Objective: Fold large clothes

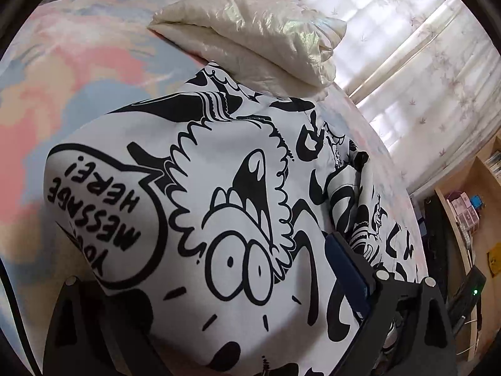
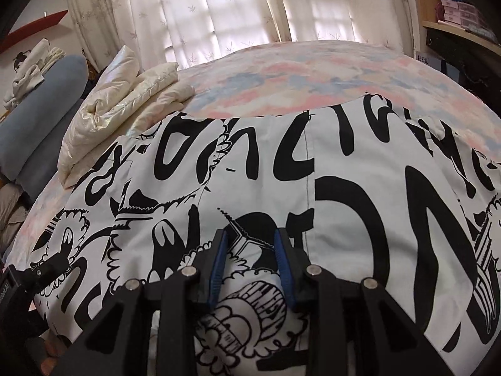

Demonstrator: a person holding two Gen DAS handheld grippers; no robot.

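step: my right claw (image 2: pixel 250 238) narrow, over the printed garment (image 2: pixel 344 188) on the bed (image 2: pixel 281 72), nothing pinched | left claw (image 1: pixel 200 282) wide; spans cloth to gather a fold

Garment (image 1: pixel 238 169), white with black cartoon print: a speech bubble (image 1: pixel 103 216) reads "YOUR MESSAGE HERE!", seen upside down in left wrist view. Large black letters elsewhere on the fabric form no legible word. Box (image 2: pixel 427 57) by the shelf: lettering too blurred to read.
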